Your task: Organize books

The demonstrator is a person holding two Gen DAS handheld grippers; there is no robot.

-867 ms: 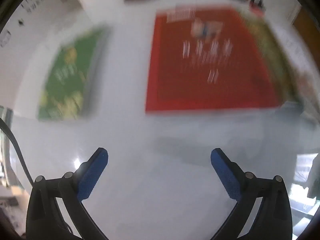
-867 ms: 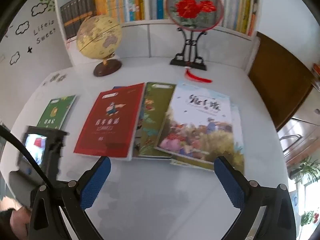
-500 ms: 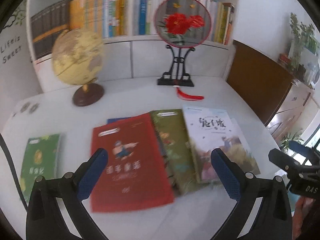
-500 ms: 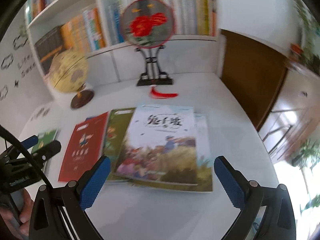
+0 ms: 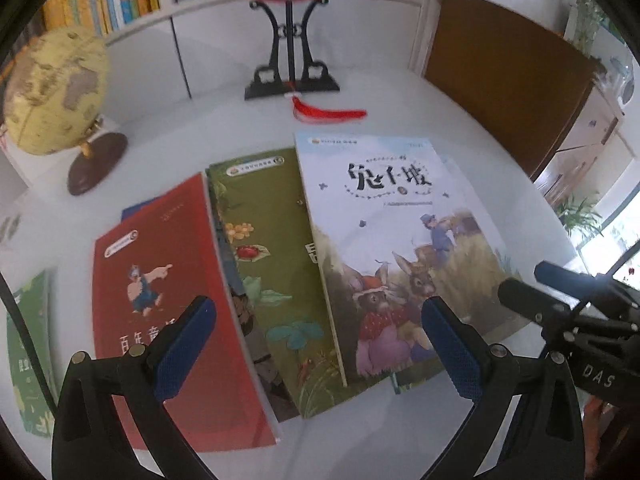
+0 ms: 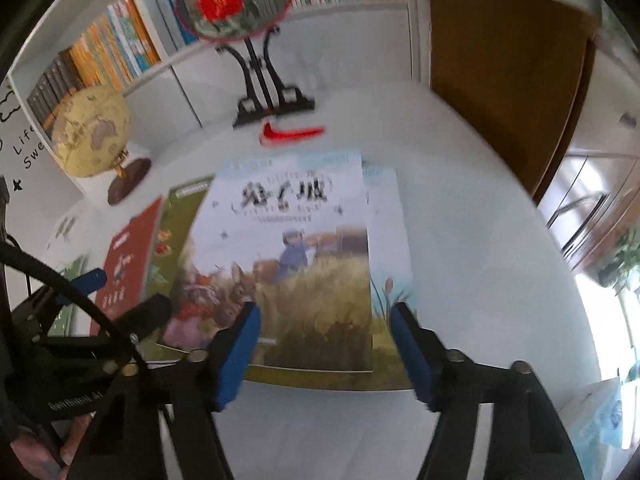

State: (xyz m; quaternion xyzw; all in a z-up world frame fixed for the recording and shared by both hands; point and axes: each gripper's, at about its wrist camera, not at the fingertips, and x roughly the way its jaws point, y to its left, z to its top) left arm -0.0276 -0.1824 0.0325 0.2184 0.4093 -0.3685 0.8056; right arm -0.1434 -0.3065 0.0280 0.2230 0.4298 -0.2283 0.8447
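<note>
Left claw point(image 5: 318, 340): matte black frame with two angled arms, each ending in a blue finger pad point(image 5: 184, 346) with a fine knurled texture. Round metal pivot pins sit at the arm joints. A black cable runs along its left edge. Right claw point(image 6: 324, 350): identical black frame and blue pads point(image 6: 236, 356); white lettering "DAS" marks its body.
</note>
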